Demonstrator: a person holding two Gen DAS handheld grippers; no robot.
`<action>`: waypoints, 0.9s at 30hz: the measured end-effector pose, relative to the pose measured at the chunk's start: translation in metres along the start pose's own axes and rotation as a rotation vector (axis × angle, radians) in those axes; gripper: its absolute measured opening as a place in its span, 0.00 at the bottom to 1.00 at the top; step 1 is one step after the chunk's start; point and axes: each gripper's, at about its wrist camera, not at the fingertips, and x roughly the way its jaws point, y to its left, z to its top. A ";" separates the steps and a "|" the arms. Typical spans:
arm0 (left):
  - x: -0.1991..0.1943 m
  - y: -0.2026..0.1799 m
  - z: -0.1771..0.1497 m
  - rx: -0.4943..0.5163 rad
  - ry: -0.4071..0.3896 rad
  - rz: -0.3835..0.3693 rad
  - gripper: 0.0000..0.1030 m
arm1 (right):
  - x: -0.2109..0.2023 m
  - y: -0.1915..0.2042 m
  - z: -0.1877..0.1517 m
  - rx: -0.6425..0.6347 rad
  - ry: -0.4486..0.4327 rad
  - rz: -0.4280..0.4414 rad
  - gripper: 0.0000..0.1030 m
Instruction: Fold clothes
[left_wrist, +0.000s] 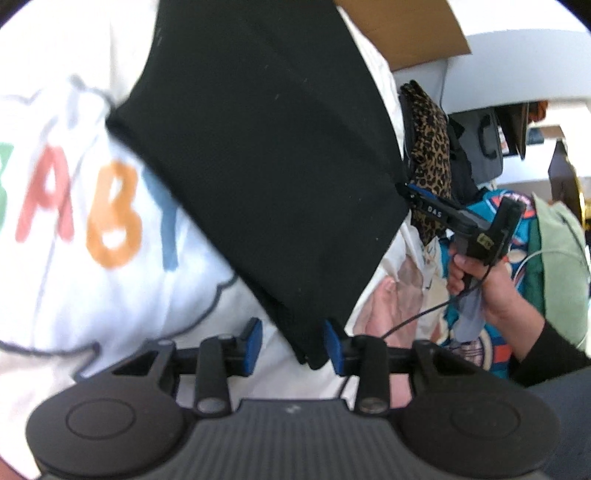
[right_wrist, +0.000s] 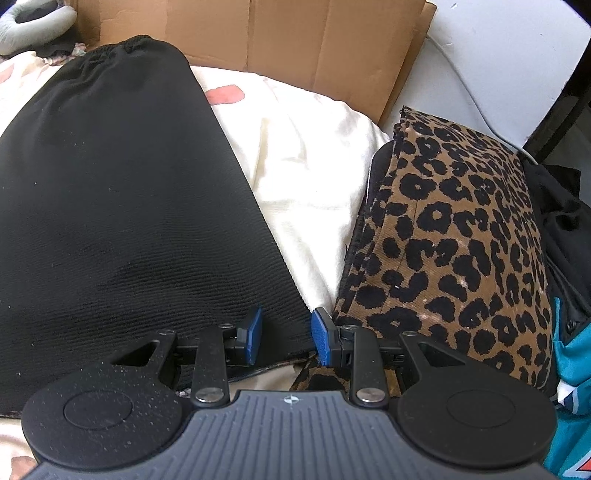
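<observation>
lying flat on a cream printed bedsheet (right_wrist: 314, 155), the black ribbed garment (right_wrist: 122, 206) runs with its long axis away from the right wrist camera, gathered elastic waistband at the far end by the cardboard sheet (right_wrist: 295, 44), hem end nearest the fingers. right gripper (right_wrist: 286, 334): blue pads spread partway, the near right corner of the hem lying between them; whether the pads actually press the cloth i cannot tell, a gap shows on both sides. left gripper (left_wrist: 293, 343): pads likewise apart, the other hem corner of the black garment (left_wrist: 266, 166) draped against the right-hand pad only, left pad clear of it, so no pinch. in the left wrist view the right gripper (left_wrist: 413, 192) sits at the opposite hem corner, held by a hand (left_wrist: 480, 280). judgement: both grippers sit on the same short hem edge, one per corner, so the coming fold would carry that edge along the long axis toward the waistband. folded leopard-print piece (right_wrist: 454, 236) lies just beside, right of the garment, not touching it.
</observation>
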 end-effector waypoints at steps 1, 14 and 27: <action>0.003 0.002 -0.001 -0.018 0.004 -0.012 0.38 | 0.000 0.000 0.000 -0.001 0.000 0.000 0.34; 0.031 0.006 -0.004 -0.038 0.025 -0.098 0.34 | 0.005 0.006 0.002 -0.036 0.009 -0.017 0.36; 0.035 0.030 -0.008 -0.254 -0.036 -0.170 0.13 | 0.006 0.004 0.002 -0.044 0.002 -0.004 0.36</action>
